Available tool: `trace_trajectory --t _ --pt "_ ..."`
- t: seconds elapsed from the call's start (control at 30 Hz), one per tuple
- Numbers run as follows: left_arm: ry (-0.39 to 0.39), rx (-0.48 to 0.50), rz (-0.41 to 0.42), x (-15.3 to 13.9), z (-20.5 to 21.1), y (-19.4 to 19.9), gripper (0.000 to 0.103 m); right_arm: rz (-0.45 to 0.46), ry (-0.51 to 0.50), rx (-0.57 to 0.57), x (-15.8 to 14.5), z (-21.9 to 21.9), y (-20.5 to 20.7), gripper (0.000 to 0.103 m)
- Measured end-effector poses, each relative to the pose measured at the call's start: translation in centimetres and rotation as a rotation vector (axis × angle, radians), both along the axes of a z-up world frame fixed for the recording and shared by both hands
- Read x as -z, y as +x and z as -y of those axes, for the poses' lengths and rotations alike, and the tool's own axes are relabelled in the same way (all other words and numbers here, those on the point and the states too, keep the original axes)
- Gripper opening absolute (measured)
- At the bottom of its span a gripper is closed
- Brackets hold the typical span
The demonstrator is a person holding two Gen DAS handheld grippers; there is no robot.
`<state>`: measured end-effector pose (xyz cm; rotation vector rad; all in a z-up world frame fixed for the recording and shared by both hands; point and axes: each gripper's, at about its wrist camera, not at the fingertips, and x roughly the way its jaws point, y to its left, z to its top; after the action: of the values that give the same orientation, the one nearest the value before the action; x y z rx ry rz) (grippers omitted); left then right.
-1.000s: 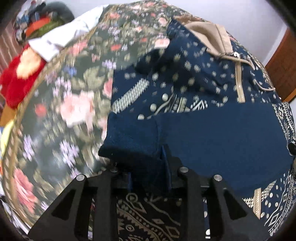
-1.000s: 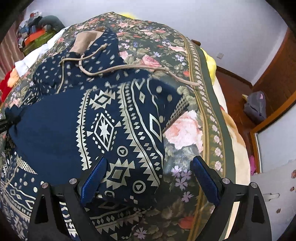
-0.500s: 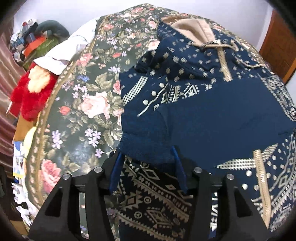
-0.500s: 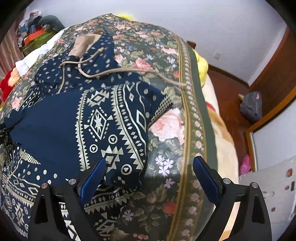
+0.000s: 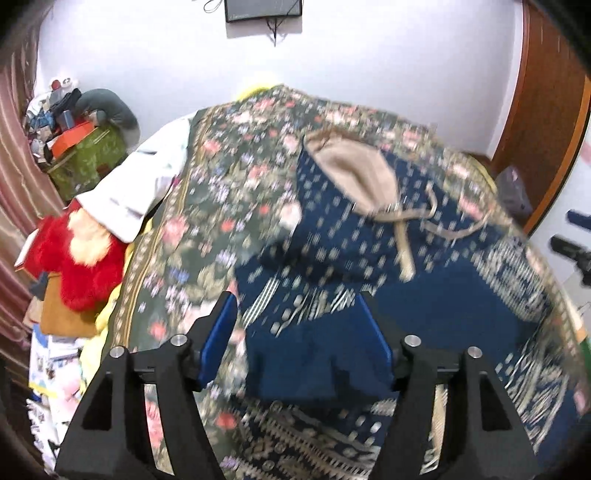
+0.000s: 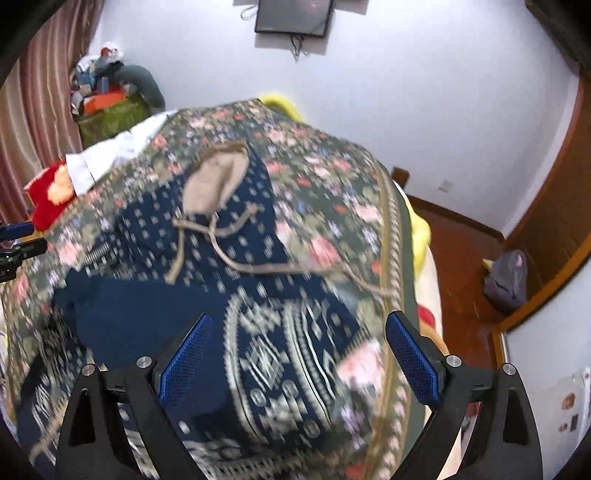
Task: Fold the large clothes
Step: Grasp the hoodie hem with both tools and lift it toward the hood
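Observation:
A navy hoodie (image 5: 424,288) with a beige pattern and a tan-lined hood (image 5: 351,177) lies flat on a floral bedspread (image 5: 221,192). Both sleeves are folded in across its body. My left gripper (image 5: 299,332) is open and empty, raised above the folded left sleeve cuff (image 5: 317,358). My right gripper (image 6: 299,354) is open and empty above the patterned right sleeve (image 6: 280,354) of the hoodie (image 6: 155,314). Its hood (image 6: 218,181) points toward the far wall. Both views are blurred by motion.
A red plush toy (image 5: 77,258), white cloth (image 5: 140,184) and a cluttered green box (image 5: 85,155) lie left of the bed. A wooden door (image 6: 554,206), a grey bag (image 6: 508,277) and the floor are on the right. A dark screen (image 6: 295,14) hangs on the wall.
My left gripper opened, let go of the sleeve cuff and lifted back. My right gripper also lifted and tilted up, so the far wall came into view.

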<state>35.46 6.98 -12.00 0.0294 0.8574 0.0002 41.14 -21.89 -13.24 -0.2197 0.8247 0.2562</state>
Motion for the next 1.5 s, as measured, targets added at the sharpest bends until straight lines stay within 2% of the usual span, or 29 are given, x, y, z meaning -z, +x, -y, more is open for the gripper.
trace_trajectory --t 0.13,0.27,0.4,0.57,0.67,0.77,0.83,0.87,0.9,0.93,0.97,1.0,1.03,1.1,1.13,1.23,1.4,1.5 --pt "-0.034 -0.010 0.015 -1.0 -0.1 3.4 0.071 0.019 0.022 -0.033 -0.6 -2.3 2.7 0.095" --pt "-0.095 -0.032 -0.030 0.2 -0.8 7.7 0.071 -0.025 0.054 -0.043 0.6 -4.0 6.7 0.095" --pt "-0.167 -0.065 -0.098 2.7 -1.8 11.7 0.071 -0.107 0.075 -0.027 2.9 -5.2 11.1 0.095" --pt "-0.213 -0.102 -0.191 6.8 -2.7 16.0 0.071 -0.217 0.130 0.037 6.9 -5.8 16.6 0.095" --pt "-0.243 -0.103 -0.210 8.4 -2.7 17.9 0.071 -0.255 0.169 0.078 9.1 -6.6 19.4 0.094" --pt "-0.297 -0.105 -0.190 9.2 -2.2 19.5 0.071 -0.253 0.191 0.091 10.1 -7.6 21.0 0.085" --pt "-0.327 -0.104 -0.179 9.7 -1.8 20.6 0.071 -0.278 0.245 0.093 10.9 -8.0 21.9 0.069" --pt "-0.338 -0.108 -0.176 9.9 -1.6 21.1 0.069 -0.289 0.266 0.103 11.2 -8.2 22.2 0.068" --pt "-0.342 -0.111 -0.172 10.1 -1.4 21.5 0.059 -0.278 0.285 0.116 11.4 -8.4 22.3 0.067" --pt "-0.339 -0.116 -0.174 10.4 -1.1 22.0 0.051 -0.266 0.305 0.113 11.3 -8.5 22.2 0.058" --pt "-0.328 -0.122 -0.186 10.8 -0.8 22.5 0.039 -0.263 0.340 0.094 11.2 -8.5 22.0 0.053" --pt "-0.313 -0.131 -0.188 10.9 -0.5 22.8 0.031 -0.277 0.363 0.080 11.1 -8.7 21.9 0.044" --pt "-0.303 -0.135 -0.181 10.9 -0.2 22.9 0.028 -0.295 0.386 0.064 11.0 -8.7 21.8 0.034" --pt "-0.299 -0.122 -0.177 10.7 0.4 22.7 0.010 -0.317 0.411 0.034 10.9 -8.8 21.5 0.021" --pt "-0.301 -0.111 -0.179 10.6 0.6 22.6 0.007 -0.323 0.415 0.022 10.9 -8.9 21.2 0.015" --pt "-0.270 -0.066 -0.164 9.2 1.6 21.5 0.006 -0.320 0.411 -0.031 10.2 -8.8 19.7 0.010" --pt "-0.165 0.051 -0.104 5.7 3.6 17.6 0.005 -0.302 0.431 -0.102 7.9 -7.6 15.7 0.009" --pt "-0.149 0.113 -0.095 4.2 4.4 14.7 0.005 -0.301 0.416 -0.148 6.8 -7.0 12.7 0.009"
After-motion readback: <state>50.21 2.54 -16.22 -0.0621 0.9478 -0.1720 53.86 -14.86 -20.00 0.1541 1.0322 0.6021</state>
